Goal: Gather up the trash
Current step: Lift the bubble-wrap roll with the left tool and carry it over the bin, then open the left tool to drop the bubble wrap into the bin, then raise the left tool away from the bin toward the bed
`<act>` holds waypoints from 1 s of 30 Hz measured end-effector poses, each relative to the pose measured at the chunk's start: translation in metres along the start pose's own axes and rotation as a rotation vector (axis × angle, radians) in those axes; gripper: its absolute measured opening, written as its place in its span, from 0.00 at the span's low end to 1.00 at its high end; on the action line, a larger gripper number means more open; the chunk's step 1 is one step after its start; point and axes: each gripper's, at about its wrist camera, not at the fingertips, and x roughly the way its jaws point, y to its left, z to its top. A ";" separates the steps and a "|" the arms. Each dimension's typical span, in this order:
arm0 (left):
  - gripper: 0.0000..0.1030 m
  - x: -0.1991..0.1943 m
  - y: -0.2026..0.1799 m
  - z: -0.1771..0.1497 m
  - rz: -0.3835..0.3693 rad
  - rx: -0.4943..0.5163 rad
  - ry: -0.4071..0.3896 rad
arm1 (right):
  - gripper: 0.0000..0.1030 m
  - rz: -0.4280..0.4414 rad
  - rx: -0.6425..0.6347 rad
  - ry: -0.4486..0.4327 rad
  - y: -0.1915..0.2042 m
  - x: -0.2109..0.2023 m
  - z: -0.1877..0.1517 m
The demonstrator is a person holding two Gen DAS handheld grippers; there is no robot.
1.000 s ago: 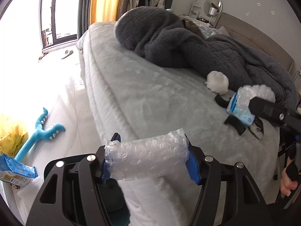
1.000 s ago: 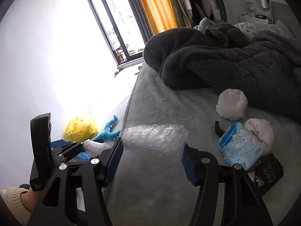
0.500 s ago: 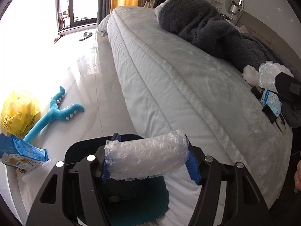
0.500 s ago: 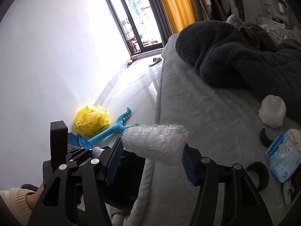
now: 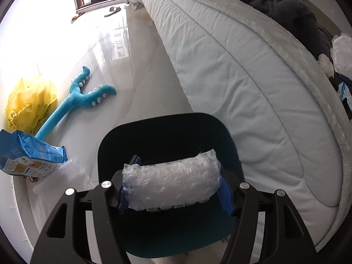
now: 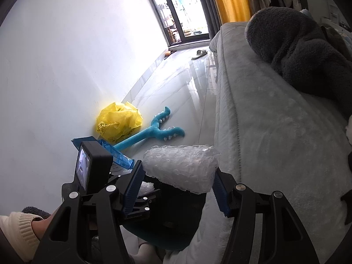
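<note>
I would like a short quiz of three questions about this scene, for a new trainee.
1. True or false: each claw is shut on a roll of bubble wrap.
2. What lies on the floor beside the yellow bag? A) blue plush toy B) red ball C) shoe box
3. Which dark container is below the left claw?

Key: 1 true, left roll, right claw, right roll. 2 A, the toy. 3 the bin.

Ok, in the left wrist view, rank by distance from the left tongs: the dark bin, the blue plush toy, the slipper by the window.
1. Dark bin, directly beneath the left tongs.
2. Blue plush toy, on the floor, left.
3. Slipper, far end, near the window.
</note>
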 end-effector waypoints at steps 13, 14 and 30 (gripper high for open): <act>0.82 0.010 0.039 -0.022 -0.005 -0.021 0.075 | 0.58 0.037 0.012 0.102 0.022 0.043 -0.008; 0.82 0.008 0.042 -0.022 -0.004 -0.022 0.069 | 0.58 0.037 0.015 0.109 0.023 0.046 -0.008; 0.82 -0.054 0.082 -0.015 -0.044 -0.064 -0.164 | 0.58 -0.008 0.019 0.256 0.038 0.117 -0.034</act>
